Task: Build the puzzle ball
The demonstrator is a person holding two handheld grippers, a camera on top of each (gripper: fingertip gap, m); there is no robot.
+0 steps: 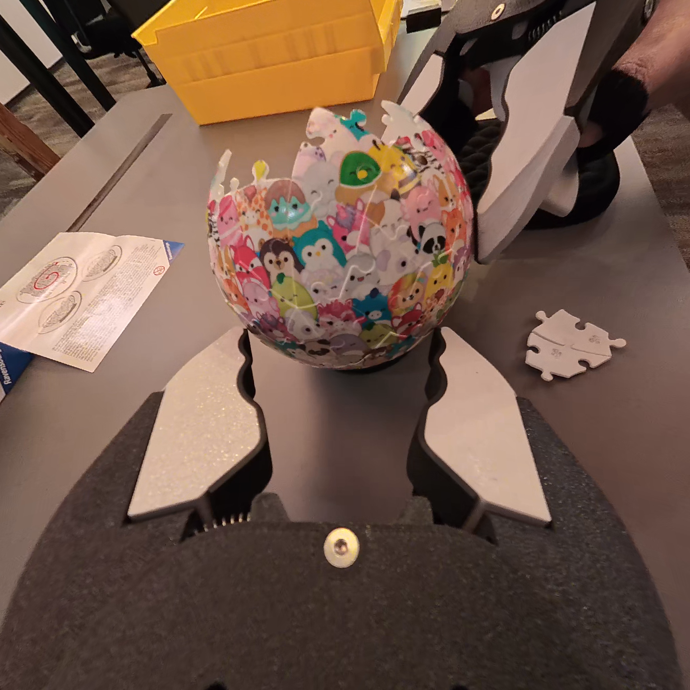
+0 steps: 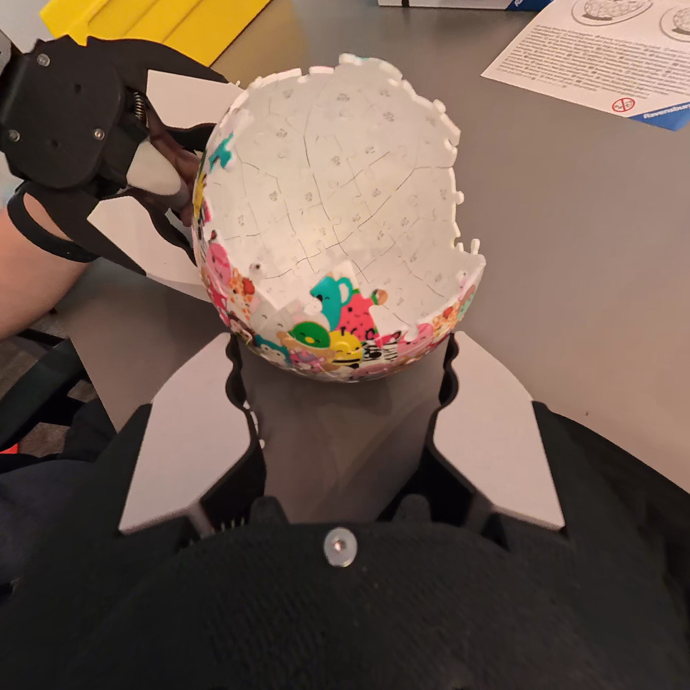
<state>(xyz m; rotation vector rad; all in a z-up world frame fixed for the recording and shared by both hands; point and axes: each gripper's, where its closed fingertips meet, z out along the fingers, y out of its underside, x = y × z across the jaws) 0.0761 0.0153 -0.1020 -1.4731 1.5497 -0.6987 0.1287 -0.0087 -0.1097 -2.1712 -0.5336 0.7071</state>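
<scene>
- An instruction sheet (image 1: 80,295) lies flat at the left of the grey table (image 1: 560,429), one corner over a blue box (image 1: 11,373) at the table's edge.
- A yellow bin (image 1: 269,56) stands at the far side of the table, behind the ball.
- The puzzle ball (image 1: 341,242) sits in the middle of the table on a dark base, part built: its lower shell is covered in bright cartoon animals, its top open with a jagged rim of tabs.
- From above, in the right wrist view, the ball's (image 2: 336,186) white inside shows, its pieces marked with small numbers, and a notch gapes in the near rim.
- The left gripper (image 1: 341,347) hovers low just before the ball, its jaws spread wide and holding nothing, a fingertip to either side of the ball's underside.
- The right gripper (image 2: 341,343) hangs over the ball's near rim, jaws likewise apart and empty; in the left wrist view one of its fingers (image 1: 522,186) lies close against the ball's right flank.
- Two joined white puzzle pieces (image 1: 569,343) lie face down on the table, right of the ball and apart from it.
</scene>
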